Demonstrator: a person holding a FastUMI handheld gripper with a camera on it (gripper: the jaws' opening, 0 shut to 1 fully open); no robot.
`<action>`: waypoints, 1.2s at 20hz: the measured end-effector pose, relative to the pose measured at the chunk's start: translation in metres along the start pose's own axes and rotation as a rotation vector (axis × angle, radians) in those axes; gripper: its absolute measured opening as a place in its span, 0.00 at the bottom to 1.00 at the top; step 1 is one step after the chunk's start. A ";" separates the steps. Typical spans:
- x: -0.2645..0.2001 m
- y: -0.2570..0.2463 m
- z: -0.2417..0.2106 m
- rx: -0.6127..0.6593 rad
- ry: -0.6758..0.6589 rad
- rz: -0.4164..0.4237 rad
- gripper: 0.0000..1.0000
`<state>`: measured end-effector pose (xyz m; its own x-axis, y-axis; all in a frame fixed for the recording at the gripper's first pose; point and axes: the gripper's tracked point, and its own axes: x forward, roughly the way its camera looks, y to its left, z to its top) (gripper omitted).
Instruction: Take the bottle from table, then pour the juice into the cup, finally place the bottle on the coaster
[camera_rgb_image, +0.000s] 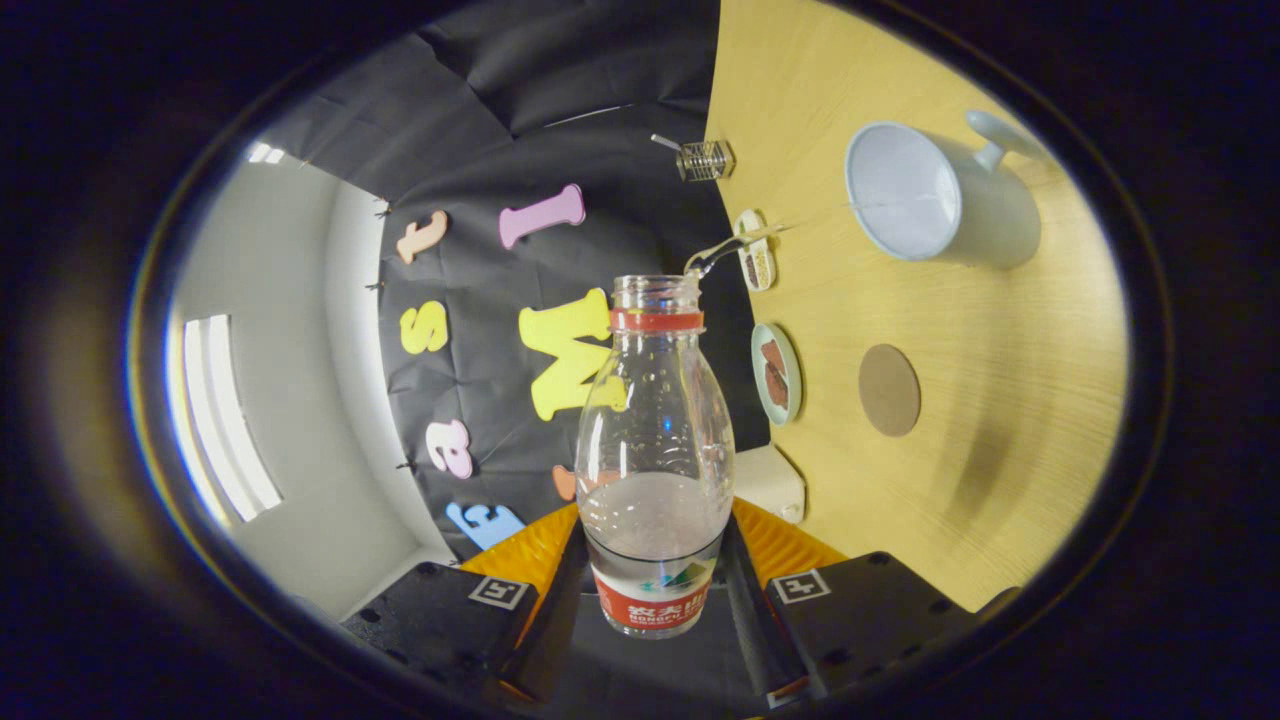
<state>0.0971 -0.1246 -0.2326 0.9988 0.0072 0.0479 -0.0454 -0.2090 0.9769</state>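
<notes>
Gripping the bottle (655, 450), the gripper (655, 590) has its two fingers pressed on the lower body of the bottle from both sides, near the label band, so the bottle stands between them and reaches forward from them. This bottle is clear plastic, it has no cap, and a red ring sits just under the open mouth. Some pale liquid fills the lower part near the fingers, and small drops cling to the inside wall above it. A thin stream of liquid leaves the mouth and runs in a line across to the cup (935, 195), which stands on the wooden table (1000, 420) well beyond the bottle. This cup is light blue with a handle on its far side, and its open inside faces the camera. A round brown coaster (889, 390) lies flat on the table, between the cup and the fingers, apart from both. Near the table's edge sit a small round dish (776, 373) holding dark pieces, a smaller oval dish (756, 252) beyond it, and a little clear glass container (705, 160) further on. A white block (770, 482) rests at the table's edge just beside the bottle's body.
</notes>
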 end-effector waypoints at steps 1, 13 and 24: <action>0.001 -0.001 0.000 0.007 -0.003 -0.002 0.73; 0.010 0.007 -0.005 0.069 -0.002 -0.009 0.73; 0.011 0.018 -0.007 0.101 -0.004 -0.005 0.73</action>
<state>0.1068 -0.1220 -0.2127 0.9991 0.0046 0.0418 -0.0384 -0.3062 0.9512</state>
